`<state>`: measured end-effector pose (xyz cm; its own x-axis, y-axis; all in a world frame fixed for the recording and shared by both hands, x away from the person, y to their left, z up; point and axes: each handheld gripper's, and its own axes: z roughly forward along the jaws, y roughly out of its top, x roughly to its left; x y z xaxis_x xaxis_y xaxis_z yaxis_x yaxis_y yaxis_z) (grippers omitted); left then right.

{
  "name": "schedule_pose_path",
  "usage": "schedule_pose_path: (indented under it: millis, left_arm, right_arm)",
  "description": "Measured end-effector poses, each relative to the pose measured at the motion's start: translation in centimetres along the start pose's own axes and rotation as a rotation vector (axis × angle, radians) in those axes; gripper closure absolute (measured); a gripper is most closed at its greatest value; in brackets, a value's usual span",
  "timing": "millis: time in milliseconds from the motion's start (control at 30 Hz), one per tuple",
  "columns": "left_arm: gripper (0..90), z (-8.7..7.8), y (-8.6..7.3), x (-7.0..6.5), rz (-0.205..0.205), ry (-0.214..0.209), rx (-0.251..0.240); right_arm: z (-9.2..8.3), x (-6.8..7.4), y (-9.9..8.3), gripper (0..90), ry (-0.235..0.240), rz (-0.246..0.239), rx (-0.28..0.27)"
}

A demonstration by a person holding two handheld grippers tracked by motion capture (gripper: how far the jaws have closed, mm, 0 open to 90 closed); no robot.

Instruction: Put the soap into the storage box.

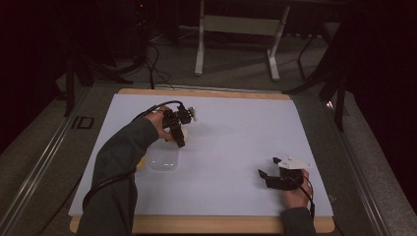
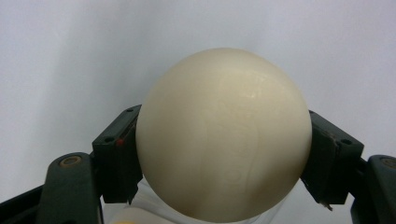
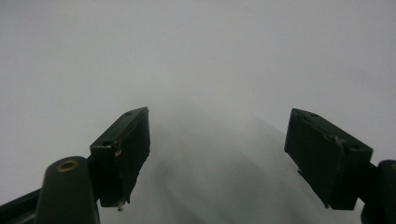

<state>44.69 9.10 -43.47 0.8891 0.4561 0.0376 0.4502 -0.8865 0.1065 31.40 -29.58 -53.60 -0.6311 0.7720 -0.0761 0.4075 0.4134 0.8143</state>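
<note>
Cream ball (image 2: 224, 135) between the left tongs (image 2: 224, 154): smooth, slightly glossy, looks like hard plastic. Tong pads (image 3: 122, 149) black matt plastic, scuffed edges, brass-looking rivet. Just below the left tongs, a clear glossy plastic container (image 1: 163, 160). Worktop (image 1: 236, 142): matt white sheet, pale wood edge. Sleeve (image 1: 123, 152): grey cloth.
</note>
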Motion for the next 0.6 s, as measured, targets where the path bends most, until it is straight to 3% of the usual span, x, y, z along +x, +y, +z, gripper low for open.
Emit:
schedule_pose_path:
  millis: [600]
  left_arm:
    - [25.7,-0.7,-1.7,0.0,-0.006,0.014,0.006]
  right_arm:
    - [-0.1,0.1,0.0,22.0,-0.003,-0.003,-0.006]
